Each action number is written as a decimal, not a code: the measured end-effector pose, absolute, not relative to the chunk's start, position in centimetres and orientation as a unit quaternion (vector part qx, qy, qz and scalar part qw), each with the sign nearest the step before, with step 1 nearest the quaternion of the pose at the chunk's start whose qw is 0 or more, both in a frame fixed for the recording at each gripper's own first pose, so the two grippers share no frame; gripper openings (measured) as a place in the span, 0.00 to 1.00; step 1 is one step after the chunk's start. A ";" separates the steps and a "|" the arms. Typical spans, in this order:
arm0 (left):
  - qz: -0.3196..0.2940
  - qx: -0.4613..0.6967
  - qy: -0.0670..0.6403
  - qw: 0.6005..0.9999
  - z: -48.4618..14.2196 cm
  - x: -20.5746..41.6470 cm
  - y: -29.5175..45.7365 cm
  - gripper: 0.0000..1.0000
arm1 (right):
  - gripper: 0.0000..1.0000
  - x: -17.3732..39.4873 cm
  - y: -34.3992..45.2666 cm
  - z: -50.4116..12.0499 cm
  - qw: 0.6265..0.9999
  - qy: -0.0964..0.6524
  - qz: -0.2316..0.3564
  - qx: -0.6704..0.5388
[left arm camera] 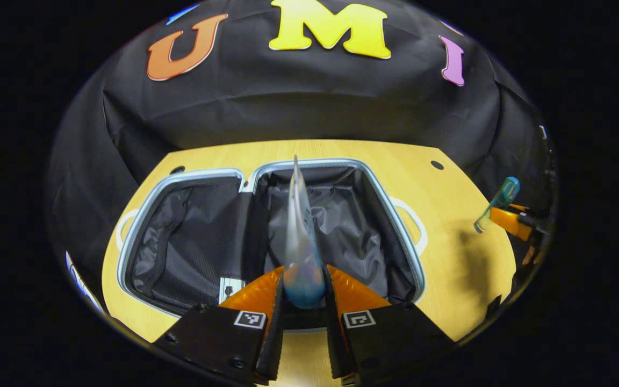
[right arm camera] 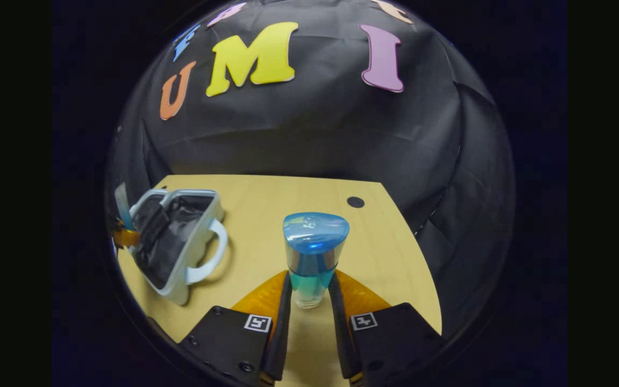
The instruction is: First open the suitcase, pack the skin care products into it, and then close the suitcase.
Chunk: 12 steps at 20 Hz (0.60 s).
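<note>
The suitcase lies open on the table, both lined halves facing up. The left gripper is clamped on a tube, held over the right half with its flat crimped end pointing to 12 o'clock in the left gripper view. The right gripper is clamped on a bottle near its base, cap toward 12 o'clock, over bare table. In the right gripper view the suitcase lies at 9 o'clock, well apart from the bottle.

Risks:
- The tube is soft and tapered. A grip near its round end may let it slide or swing as it is lowered, so it could catch the shell rim.
- The bottle looks smooth and is gripped low. It may tip or slip out during the carry across to the case.
- Both grippers heading for one half could collide.

Hard to make out:
- The near rim of the suitcase is hidden behind the left gripper.
- Whether the bottle base touches the table cannot be told.
- Fisheye bending distorts the depth of the halves.
</note>
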<state>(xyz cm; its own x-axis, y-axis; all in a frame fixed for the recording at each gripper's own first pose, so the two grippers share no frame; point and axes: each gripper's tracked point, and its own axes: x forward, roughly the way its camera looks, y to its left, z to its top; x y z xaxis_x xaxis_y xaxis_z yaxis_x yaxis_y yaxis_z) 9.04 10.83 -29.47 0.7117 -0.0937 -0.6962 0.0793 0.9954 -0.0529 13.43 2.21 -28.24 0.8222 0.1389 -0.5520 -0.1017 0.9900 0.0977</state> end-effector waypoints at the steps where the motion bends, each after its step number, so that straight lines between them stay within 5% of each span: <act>1: -0.052 -0.008 0.392 0.919 -30.4 9.4 10.8 0.38 | 0.36 11.9 4.0 -26.6 0.952 0.291 0.072 0.057; 12: -0.047 0.010 0.502 0.864 -37.3 11.1 11.9 0.38 | 0.36 6.2 10.5 -22.6 0.955 0.278 0.086 0.053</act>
<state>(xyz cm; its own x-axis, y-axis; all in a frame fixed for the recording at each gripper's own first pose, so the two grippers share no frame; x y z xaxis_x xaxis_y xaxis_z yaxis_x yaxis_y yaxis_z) 11.07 11.87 -37.32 0.4917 -0.0704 -0.8679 0.0911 0.9954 -0.0292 6.21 10.53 -22.60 0.8299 0.1947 -0.5228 -0.1356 0.9794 0.1495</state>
